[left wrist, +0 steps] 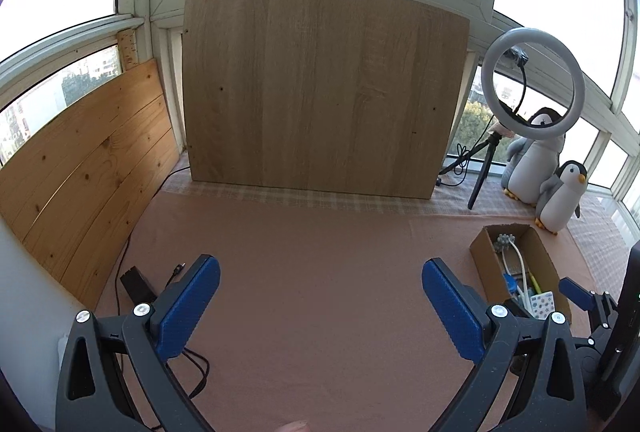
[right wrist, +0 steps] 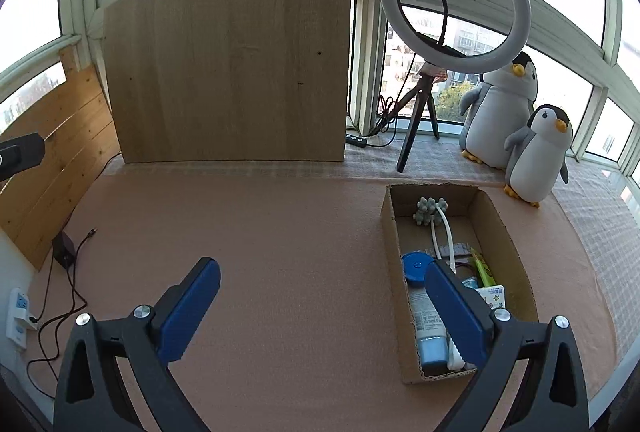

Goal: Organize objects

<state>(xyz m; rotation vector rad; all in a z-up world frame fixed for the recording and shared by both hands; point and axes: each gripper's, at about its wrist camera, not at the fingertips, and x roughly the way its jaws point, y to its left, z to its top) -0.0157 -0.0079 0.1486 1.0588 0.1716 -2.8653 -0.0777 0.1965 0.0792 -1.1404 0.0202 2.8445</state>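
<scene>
A cardboard box (right wrist: 508, 232) lies on the pink cloth at the right. It holds several objects: a grey-green knobbly toy (right wrist: 430, 209), a white cable (right wrist: 448, 232), a tube with a blue cap (right wrist: 426, 316), a yellow-green pen (right wrist: 482, 266) and a small star-printed card (right wrist: 494, 296). My right gripper (right wrist: 322, 274) is open and empty, its right finger over the box's near end. The box also shows in the left wrist view (left wrist: 540, 252). My left gripper (left wrist: 320, 272) is open and empty over bare cloth.
A wooden board (right wrist: 228, 63) leans against the window at the back. A ring light on a tripod (right wrist: 454, 3) and two plush penguins (right wrist: 536, 155) stand at the back right. A black adapter with cable (right wrist: 64, 248) lies at the left by a pine panel (left wrist: 80, 159).
</scene>
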